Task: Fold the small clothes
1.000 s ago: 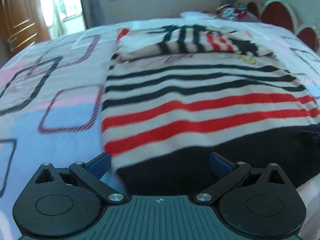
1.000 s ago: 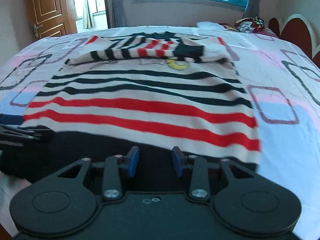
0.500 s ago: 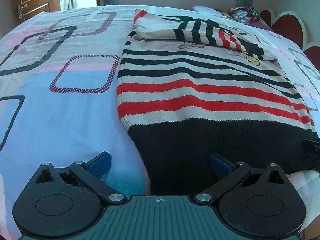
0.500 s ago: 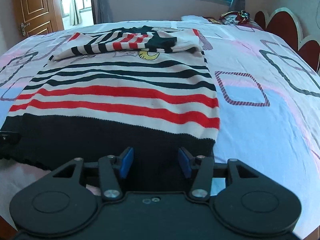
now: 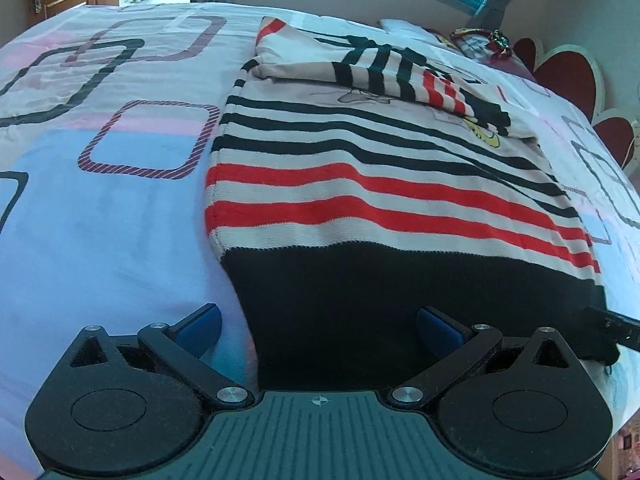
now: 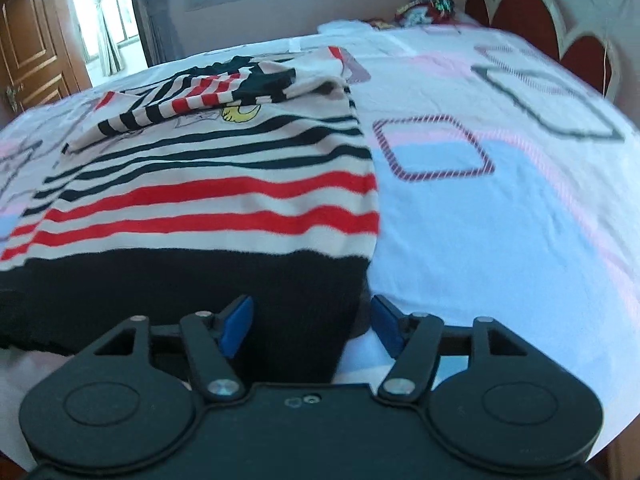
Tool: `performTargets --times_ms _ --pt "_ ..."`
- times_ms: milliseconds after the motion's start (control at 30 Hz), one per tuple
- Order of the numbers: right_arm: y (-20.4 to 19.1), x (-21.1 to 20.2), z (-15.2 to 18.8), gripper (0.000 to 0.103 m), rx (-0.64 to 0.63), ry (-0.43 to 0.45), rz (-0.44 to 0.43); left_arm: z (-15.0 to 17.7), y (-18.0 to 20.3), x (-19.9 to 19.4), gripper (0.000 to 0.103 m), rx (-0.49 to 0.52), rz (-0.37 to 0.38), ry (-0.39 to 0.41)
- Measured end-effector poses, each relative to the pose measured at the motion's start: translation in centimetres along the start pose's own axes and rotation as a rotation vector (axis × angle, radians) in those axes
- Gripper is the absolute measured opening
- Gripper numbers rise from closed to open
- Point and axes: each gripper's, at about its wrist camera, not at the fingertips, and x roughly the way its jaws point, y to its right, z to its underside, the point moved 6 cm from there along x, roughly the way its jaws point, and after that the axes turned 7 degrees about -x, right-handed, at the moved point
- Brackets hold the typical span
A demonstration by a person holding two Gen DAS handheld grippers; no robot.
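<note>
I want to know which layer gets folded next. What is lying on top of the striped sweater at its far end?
The sweater's own striped sleeves lie folded across its chest, partly covering a cartoon print. The rest of the print is hidden beneath them.

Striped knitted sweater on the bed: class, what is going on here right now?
A person holds two grippers at the black hem of a cream, red and black striped knitted sweater lying on the patterned bedsheet. Its sleeves are already folded across the chest. The left hand-held gripper and right hand-held gripper both stand open, straddling the hem corners.
</note>
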Motion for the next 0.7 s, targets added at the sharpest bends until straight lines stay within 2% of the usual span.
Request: performTargets --times_ms 33,67,133,267,300,333,433,467,533,600,667,700 --pt "-0.1 0.0 0.1 0.062 0.005 -0.001 -0.005 0.0 0.0 0.0 0.095 -0.004 0.007 -0.002" --pt "-0.1 0.0 0.1 0.062 0.004 -0.002 -0.005 0.0 0.0 -0.1 0.093 0.000 0.004 -0.001" --pt "-0.2 -0.1 0.1 0.052 0.013 -0.004 -0.019 -0.2 -0.1 -0.2 0.086 0.002 0.012 -0.005" --pt "-0.3 -0.2 0.1 0.044 0.022 -0.012 -0.037 -0.3 -0.6 -0.6 0.069 -0.006 0.022 -0.014" --pt "-0.2 -0.3 0.2 0.040 0.030 -0.014 -0.044 -0.4 -0.8 -0.7 0.065 -0.005 0.021 -0.015" --pt "-0.1 -0.4 0.2 0.034 0.034 -0.015 -0.048 -0.3 -0.9 -0.6 0.065 -0.003 0.024 -0.016" --pt "0.1 -0.6 0.4 0.030 0.044 -0.012 -0.048 -0.2 -0.8 -0.6 0.068 0.024 0.028 -0.014" --pt "0.2 -0.6 0.3 0.033 0.042 -0.006 -0.033 -0.2 -0.7 -0.7 0.071 0.034 0.027 -0.013" --pt "0.7 -1.1 0.3 0.053 0.055 0.015 0.011 0.1 -0.6 -0.6 0.091 0.043 0.042 -0.028" --pt "1.1 -1.6 0.4 0.055 0.082 0.026 -0.020 0.3 -0.4 -0.5 0.093 0.051 0.043 -0.029" --pt "1.3 -1.1 0.7 0.052 0.082 -0.013 -0.042 0.3 -0.2 -0.5 0.092 0.045 0.050 -0.026" --pt "1.3 -1.0 0.8 0.048 0.090 -0.012 -0.046 0.2 -0.3 -0.6 0.087 0.028 0.063 -0.022"
